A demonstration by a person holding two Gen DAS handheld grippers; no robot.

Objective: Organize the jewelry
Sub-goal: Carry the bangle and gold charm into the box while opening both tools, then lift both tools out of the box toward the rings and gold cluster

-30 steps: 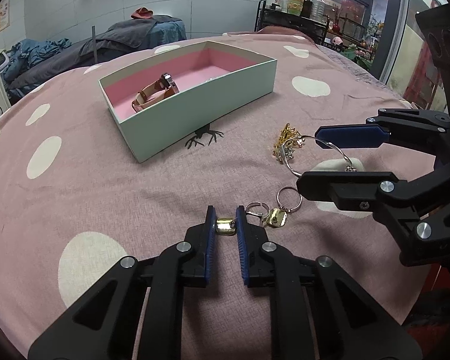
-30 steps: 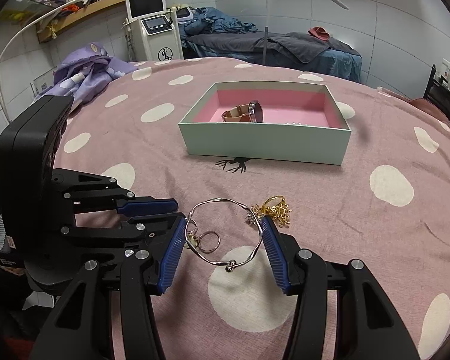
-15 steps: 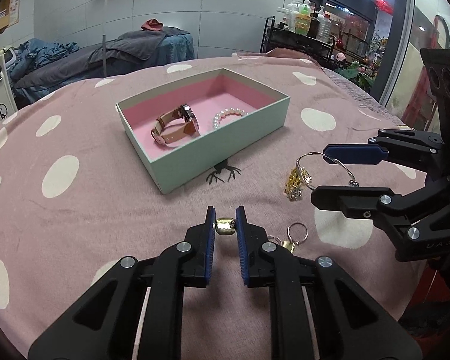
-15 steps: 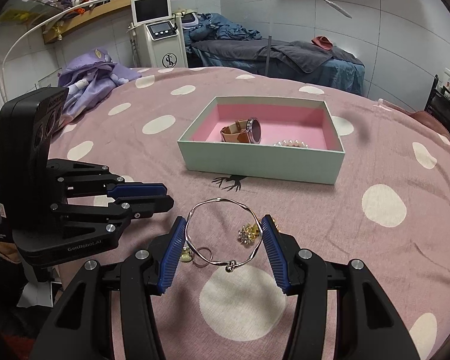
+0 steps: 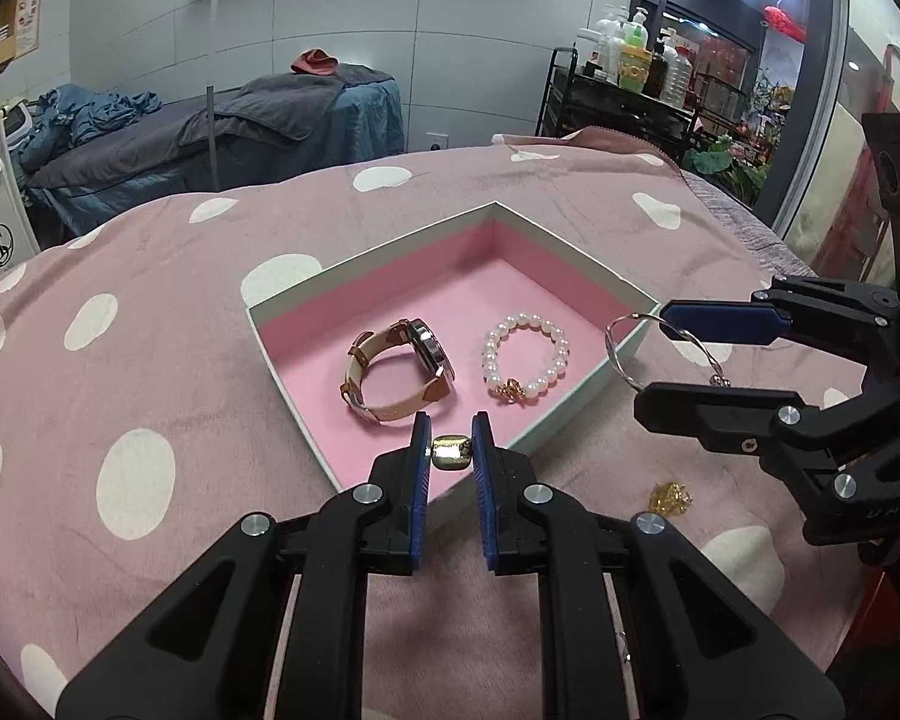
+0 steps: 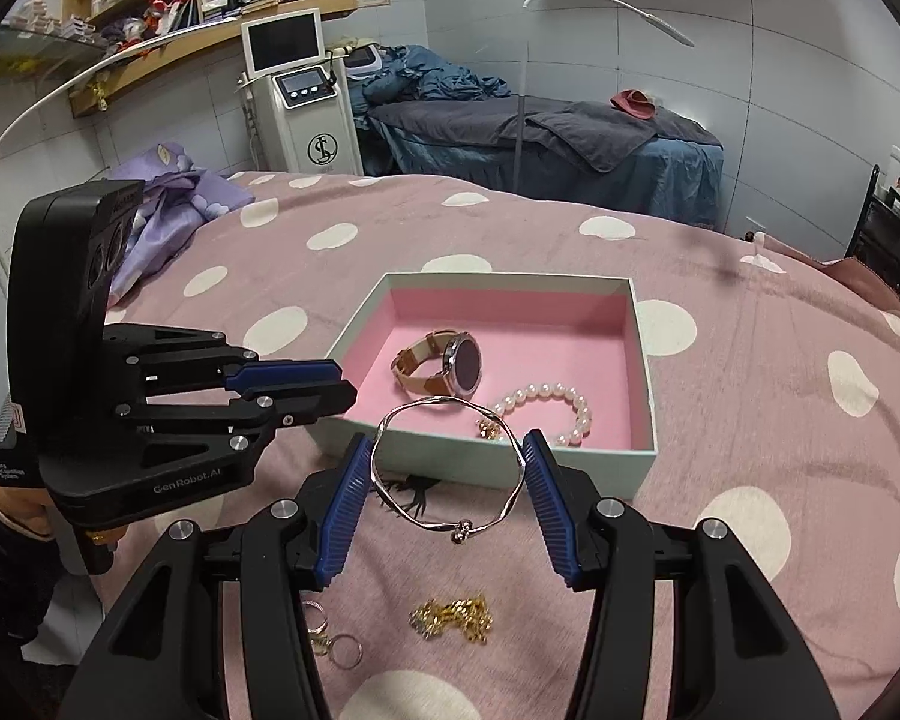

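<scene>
On pink polka-dot bedspread [image 5: 150, 360], salon room, box [image 5: 576, 402]; left gripper [image 5: 450, 444] clamps gold ring [image 5: 449, 451], right gripper [image 6: 447, 480] grips bangle [image 6: 390, 432].

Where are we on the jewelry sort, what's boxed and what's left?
Done: the watch and pearl bracelet lie in the pink-lined box. In hand: the left tongs pinch a gold ring at the box's near edge; the right tongs hold a silver bangle just short of the box. Left: a gold chain and small rings on the spotted cloth.
</scene>
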